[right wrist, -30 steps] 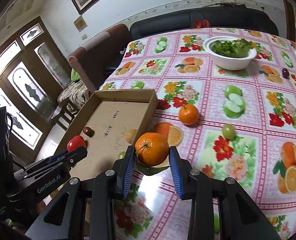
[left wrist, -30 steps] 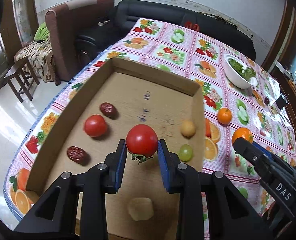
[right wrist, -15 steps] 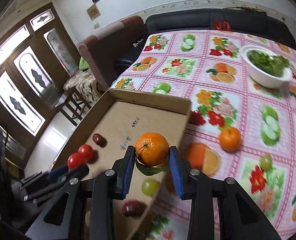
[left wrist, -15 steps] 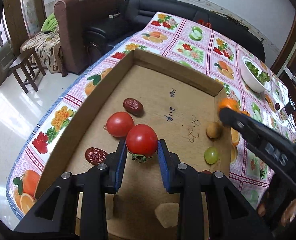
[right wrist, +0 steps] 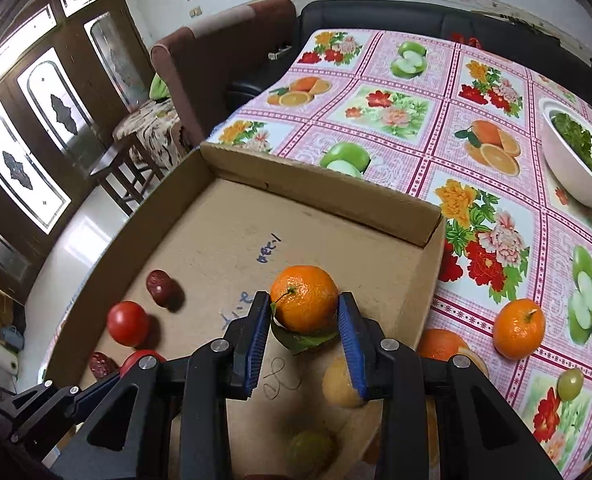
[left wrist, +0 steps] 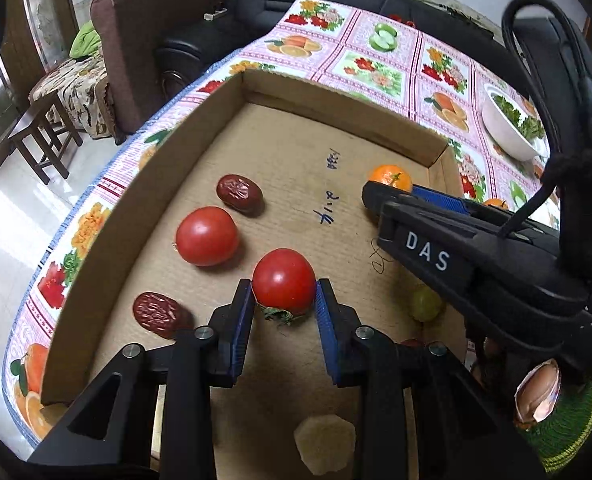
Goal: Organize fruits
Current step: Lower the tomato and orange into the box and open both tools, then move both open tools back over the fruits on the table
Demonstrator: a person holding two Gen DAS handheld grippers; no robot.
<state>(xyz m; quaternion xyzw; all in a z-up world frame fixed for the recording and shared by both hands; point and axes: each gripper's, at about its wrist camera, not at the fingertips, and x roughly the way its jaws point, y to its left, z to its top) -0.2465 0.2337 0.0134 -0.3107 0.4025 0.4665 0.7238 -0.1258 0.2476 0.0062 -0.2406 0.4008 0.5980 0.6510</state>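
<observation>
Both grippers moved over the box [right wrist: 231, 240], tomato [left wrist: 283, 284] and orange [right wrist: 304, 298] clamped between fingers

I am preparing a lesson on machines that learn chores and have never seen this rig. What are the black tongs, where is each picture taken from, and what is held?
No robot here: a person holds two hand-operated grippers, each with a camera looking along its jaws. The left gripper grips a tomato; the right gripper grips an orange. Both are over a cardboard tray on a fruit-print tablecloth. In the tray lie another tomato, two red dates and a green grape. Another orange and a bowl of greens sit outside.
</observation>
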